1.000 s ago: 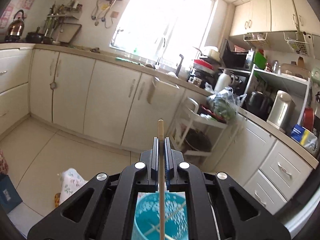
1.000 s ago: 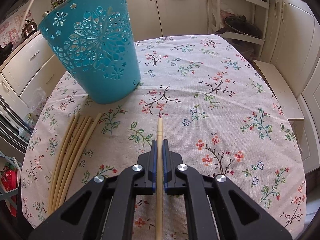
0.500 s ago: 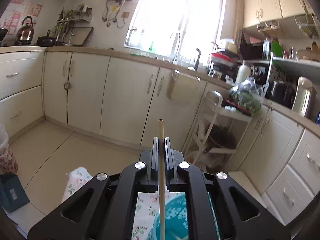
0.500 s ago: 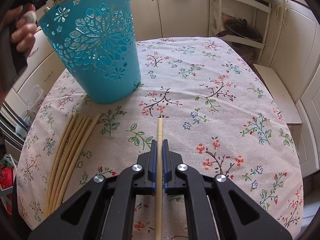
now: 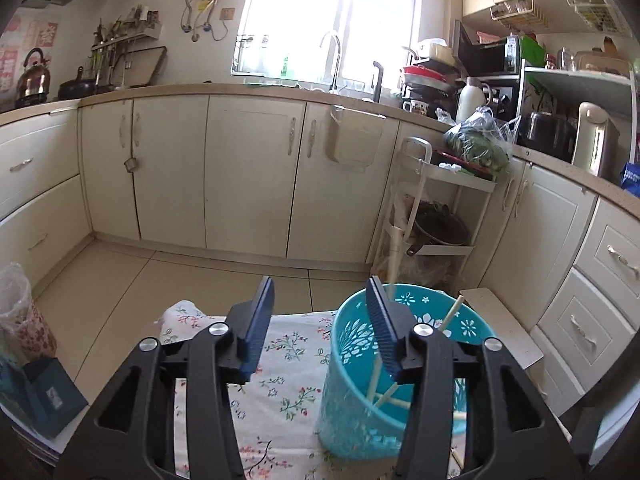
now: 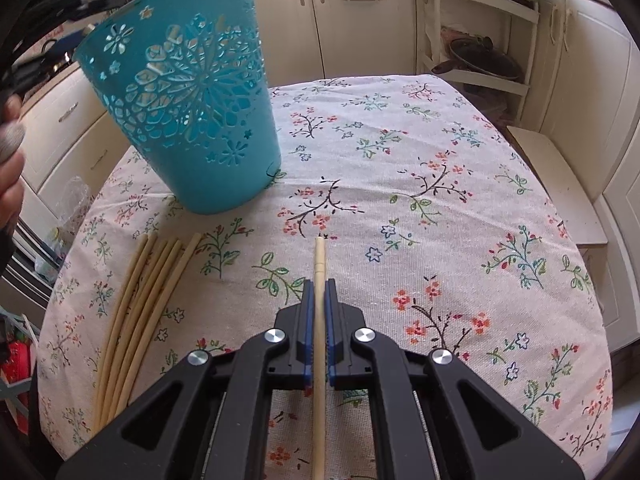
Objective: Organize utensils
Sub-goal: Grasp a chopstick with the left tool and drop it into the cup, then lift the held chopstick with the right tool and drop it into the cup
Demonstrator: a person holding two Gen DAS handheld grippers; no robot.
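A teal cut-out basket point(image 6: 188, 96) stands on the floral tablecloth point(image 6: 420, 152); it also shows in the left wrist view point(image 5: 360, 392) with several chopsticks point(image 5: 450, 314) inside. My left gripper point(image 5: 320, 316) is open and empty, above the basket's left rim. My right gripper point(image 6: 319, 304) is shut on a pale chopstick point(image 6: 319, 264), held above the cloth in front of the basket. Several loose chopsticks point(image 6: 140, 304) lie side by side on the cloth at the left.
Cream kitchen cabinets point(image 5: 248, 172) ring the room. A white wire trolley point(image 5: 436, 216) with pans stands beyond the table. A low white step point(image 6: 560, 196) sits right of the table. A bagged bin point(image 5: 20, 312) and boxes are at the left.
My left gripper held a chopstick and has opened; the chopstick is gone from it and the gripper has shifted left of the basket. My right gripper still holds its chopstick, barely moved.
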